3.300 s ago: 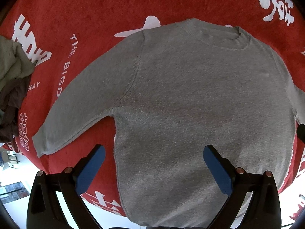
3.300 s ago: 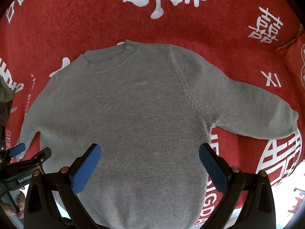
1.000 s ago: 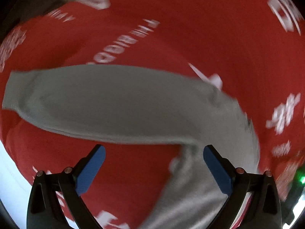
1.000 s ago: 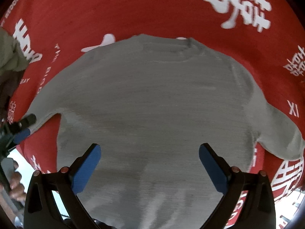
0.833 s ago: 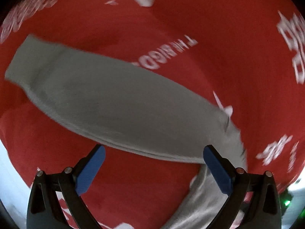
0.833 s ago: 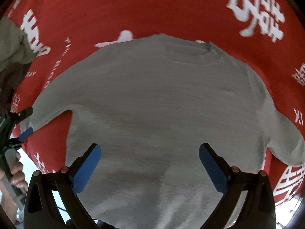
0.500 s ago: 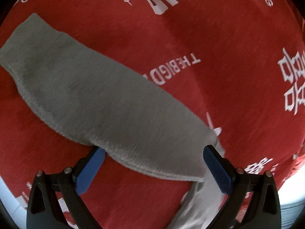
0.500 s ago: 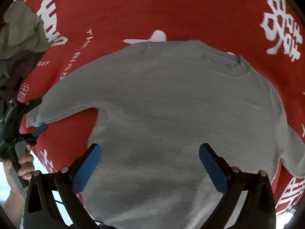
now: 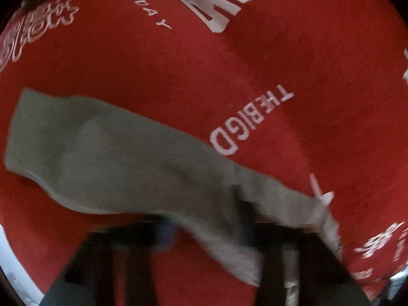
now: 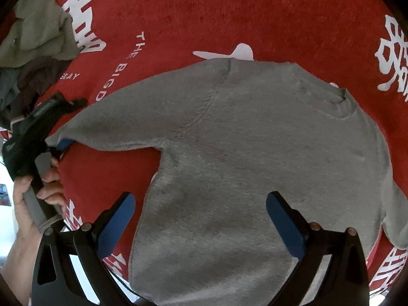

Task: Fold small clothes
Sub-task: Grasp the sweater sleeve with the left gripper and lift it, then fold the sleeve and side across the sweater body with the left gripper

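Presently the grey sweater (image 10: pixel 255 158) lies flat, front up, filling the centre of the right wrist view on the red printed cloth (image 10: pixel 229 12); no fold is made yet. The left tongs (image 10: pixel 60 140), at centre left, have just been closing and pinch the cuff of the sleeve (image 9: pixel 107 158). The right tongs (image 10: pixel 201 219) hang wide open above the hem, holding nothing. Both sleeves and the body remain to fold. A heap of other clothes (image 10: pixel 35 43) waits upper left.

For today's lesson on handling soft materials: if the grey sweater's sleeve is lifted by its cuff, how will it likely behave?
Probably floppy: the grey sweater lies limp and flat on the red cloth. Where the left gripper, jaws just closing, pinches the sleeve, it bunches, so it would likely drape. The fuzzy knit looks grippy, probably not slippery.
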Demonstrator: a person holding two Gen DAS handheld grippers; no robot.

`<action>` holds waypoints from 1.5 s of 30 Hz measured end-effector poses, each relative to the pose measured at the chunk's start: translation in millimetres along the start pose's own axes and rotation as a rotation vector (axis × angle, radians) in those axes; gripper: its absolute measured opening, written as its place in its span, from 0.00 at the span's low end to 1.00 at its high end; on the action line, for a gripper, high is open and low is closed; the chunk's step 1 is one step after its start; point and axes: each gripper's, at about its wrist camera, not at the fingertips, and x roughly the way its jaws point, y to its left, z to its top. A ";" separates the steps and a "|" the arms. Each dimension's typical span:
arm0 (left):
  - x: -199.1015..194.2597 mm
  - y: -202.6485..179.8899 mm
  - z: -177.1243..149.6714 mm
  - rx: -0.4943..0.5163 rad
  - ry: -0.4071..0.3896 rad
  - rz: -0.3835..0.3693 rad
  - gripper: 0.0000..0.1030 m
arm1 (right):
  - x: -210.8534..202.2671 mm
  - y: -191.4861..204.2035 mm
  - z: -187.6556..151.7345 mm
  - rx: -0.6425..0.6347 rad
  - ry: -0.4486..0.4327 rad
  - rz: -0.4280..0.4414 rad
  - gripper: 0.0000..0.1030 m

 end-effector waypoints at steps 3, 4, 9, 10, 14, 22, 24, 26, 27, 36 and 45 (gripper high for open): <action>-7.6 -7.4 1.5 0.073 -0.003 0.004 0.16 | -2.1 -5.6 -1.8 0.025 -0.002 0.012 0.99; -16.1 -15.7 0.2 0.122 -0.024 0.005 0.16 | -2.7 -8.2 -2.6 0.034 -0.002 0.016 0.98; -50.1 -74.5 -10.5 0.325 -0.080 -0.056 0.16 | -9.7 -34.0 -8.8 0.102 -0.019 0.014 0.98; -55.7 -92.1 -15.0 0.369 -0.087 -0.075 0.16 | -11.8 -43.2 -10.8 0.127 -0.019 0.014 0.98; -70.2 -167.8 -43.5 0.532 -0.097 -0.152 0.16 | -25.0 -82.8 -18.0 0.220 -0.037 0.023 0.98; -27.5 -314.7 -170.4 0.866 0.024 -0.239 0.15 | -57.9 -189.1 -38.9 0.355 -0.092 -0.039 0.98; -4.4 -337.2 -211.7 0.961 0.070 -0.208 0.16 | -61.6 -223.1 -51.1 0.409 -0.092 -0.057 0.98; 15.4 -346.3 -242.1 1.016 0.101 -0.153 0.16 | -62.0 -243.8 -61.0 0.446 -0.088 -0.065 0.98; 24.4 -348.5 -253.6 1.040 0.111 -0.119 0.16 | -60.6 -259.2 -68.6 0.469 -0.082 -0.071 0.98; 10.3 -325.0 -268.9 1.095 0.130 0.001 0.58 | -49.7 -292.1 -80.3 0.492 -0.066 -0.079 0.98; -27.9 -230.5 -156.5 0.848 0.045 0.187 0.87 | -63.4 -215.2 9.7 0.144 -0.199 -0.043 0.98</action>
